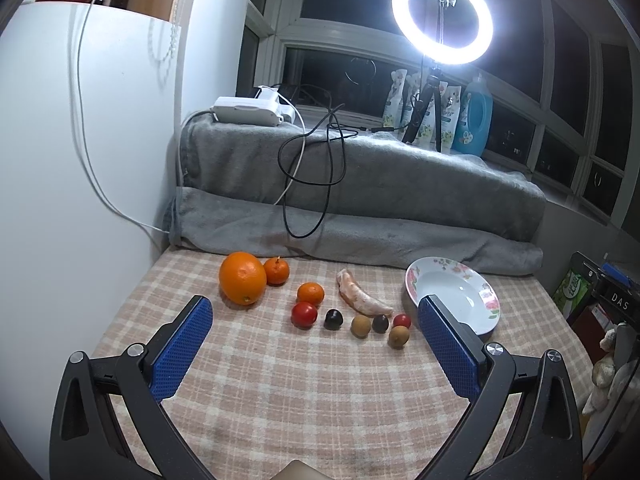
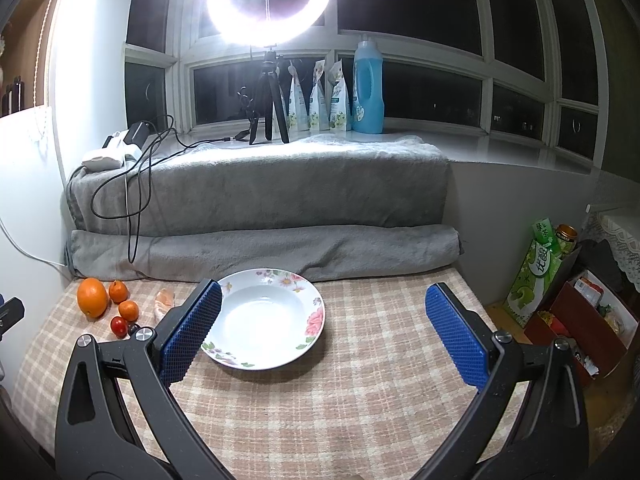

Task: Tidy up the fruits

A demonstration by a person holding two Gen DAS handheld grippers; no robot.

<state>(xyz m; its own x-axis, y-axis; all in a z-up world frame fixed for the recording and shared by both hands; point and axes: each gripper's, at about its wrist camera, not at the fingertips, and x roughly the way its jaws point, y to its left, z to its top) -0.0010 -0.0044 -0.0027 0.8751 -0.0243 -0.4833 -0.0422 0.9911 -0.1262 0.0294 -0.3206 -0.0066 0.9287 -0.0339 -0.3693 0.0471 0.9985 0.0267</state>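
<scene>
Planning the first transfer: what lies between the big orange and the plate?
In the left wrist view, small fruits and a peeled segment lie between big orange and plate.

A ring light [image 1: 442,17] glows against dark night windows [image 2: 432,4] above a grey blanket [image 1: 360,184] draping the sill.

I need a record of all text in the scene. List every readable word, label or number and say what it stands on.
"DAS" on a dark box at the right edge of the left wrist view.
Chinese characters on the green carton beside the table: large print, not surely readable.
Labels on the blue bottle and the pouches on the sill: too small and blurred.
The plate bears only flowers.
</scene>
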